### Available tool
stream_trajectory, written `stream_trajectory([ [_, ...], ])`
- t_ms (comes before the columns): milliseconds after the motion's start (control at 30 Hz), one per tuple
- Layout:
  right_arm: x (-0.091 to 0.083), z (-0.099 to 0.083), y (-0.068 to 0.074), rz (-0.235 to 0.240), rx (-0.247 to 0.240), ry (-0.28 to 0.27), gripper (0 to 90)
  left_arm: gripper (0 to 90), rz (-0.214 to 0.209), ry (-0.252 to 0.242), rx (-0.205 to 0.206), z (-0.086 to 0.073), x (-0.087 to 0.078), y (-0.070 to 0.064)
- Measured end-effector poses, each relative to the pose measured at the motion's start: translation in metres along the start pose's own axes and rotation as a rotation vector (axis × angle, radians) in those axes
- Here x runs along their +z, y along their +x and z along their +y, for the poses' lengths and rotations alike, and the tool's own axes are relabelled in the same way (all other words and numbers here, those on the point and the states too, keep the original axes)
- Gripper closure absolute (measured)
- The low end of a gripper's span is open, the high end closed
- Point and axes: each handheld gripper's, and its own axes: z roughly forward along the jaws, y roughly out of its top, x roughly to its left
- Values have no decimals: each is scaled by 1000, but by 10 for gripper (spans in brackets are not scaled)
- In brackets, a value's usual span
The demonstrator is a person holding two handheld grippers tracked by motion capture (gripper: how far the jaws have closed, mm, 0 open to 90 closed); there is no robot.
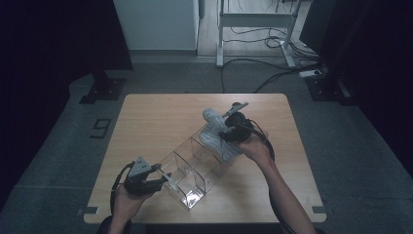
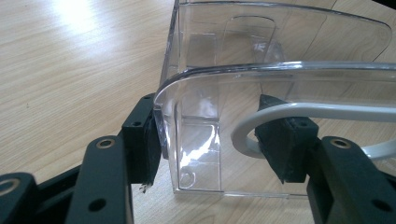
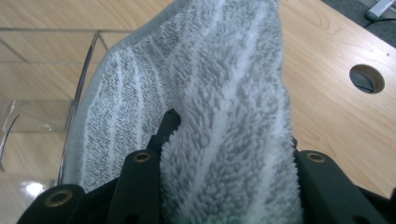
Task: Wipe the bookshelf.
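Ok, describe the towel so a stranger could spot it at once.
Start at the wooden table and find the clear divided organizer lying diagonally across it. At its far end, the right claw is shut on a rolled grey towel going into the end compartment. It is the only soft, fluffy, striped thing there; everything around it is hard plastic.

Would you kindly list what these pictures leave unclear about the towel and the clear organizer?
- Right gripper view: the towel covers the right tongs, hiding one fingertip and the compartment below.
- High view: the towel's lower end is hidden by the hand and organizer walls; whether it touches the bottom is unclear.
- Left gripper view: the organizer is cut off at the right edge.
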Motion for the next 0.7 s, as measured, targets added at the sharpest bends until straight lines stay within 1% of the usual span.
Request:
stream_trajectory([
  [33, 0, 0, 0, 0, 0, 0, 581, 430, 0, 0, 0, 0, 0, 0],
  [133, -5, -8, -1, 2, 1, 0, 581, 430, -3, 0, 0, 0, 0, 0],
  [167, -8, -13, -1, 10, 7, -5, 581, 430, -3, -1, 1, 0, 0, 0],
  [200, -8, -13, -1, 10, 7, -5, 581, 430, -3, -1, 1, 0, 0, 0],
  [267, -11, -21, -3, 14, 13, -10, 582, 430, -4, 0, 4, 0, 0, -1],
  [333, -12, -23, -3, 15, 12, -10, 582, 430, -5, 0, 3, 0, 0, 0],
  [367, -14, -28, -3, 20, 19, -16, 583, 430, -6, -4, 1, -1, 0, 0],
  [433, -14, -30, -3, 18, 22, -19, 584, 429, -6, -4, 3, -1, 0, 0],
  [500, -15, -37, -4, 21, 26, -23, 586, 429, -8, -7, 1, -1, 0, 0],
  [533, -15, -37, -4, 21, 26, -23, 586, 429, -8, -7, 1, -1, 0, 0],
  [567, -15, -41, -4, 25, 38, -19, 587, 429, -8, -8, -1, -1, 0, 0],
  [700, -15, -48, -4, 26, 39, -17, 587, 428, -12, -10, -1, -1, 0, 0],
])
